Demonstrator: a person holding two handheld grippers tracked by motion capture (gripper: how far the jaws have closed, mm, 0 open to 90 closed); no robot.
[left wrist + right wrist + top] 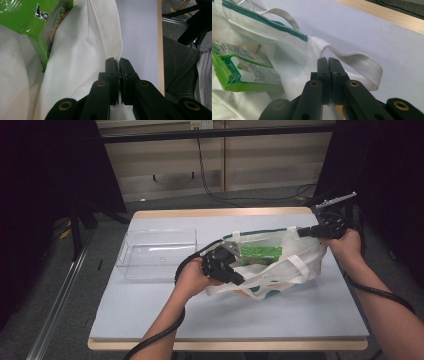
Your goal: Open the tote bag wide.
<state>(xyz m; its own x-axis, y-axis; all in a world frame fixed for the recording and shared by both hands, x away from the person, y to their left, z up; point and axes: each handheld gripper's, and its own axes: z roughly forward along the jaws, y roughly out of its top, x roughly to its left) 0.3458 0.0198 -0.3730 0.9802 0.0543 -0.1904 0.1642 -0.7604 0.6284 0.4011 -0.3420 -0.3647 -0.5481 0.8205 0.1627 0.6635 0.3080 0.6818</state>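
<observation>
Your left gripper (223, 265) pinches the near rim of the white tote bag (300, 251) mid-table; farther right, your right gripper (320, 231) pinches its far-right rim. Pull unevenly and the cloth could slip free, closing over the green packet (260, 252). The right table edge is close; open room lies left, towards the clear bin (155, 254)

I count one white tote bag (300, 257) and one green packet (261, 252). One clear bin (157, 252), two tools.
</observation>
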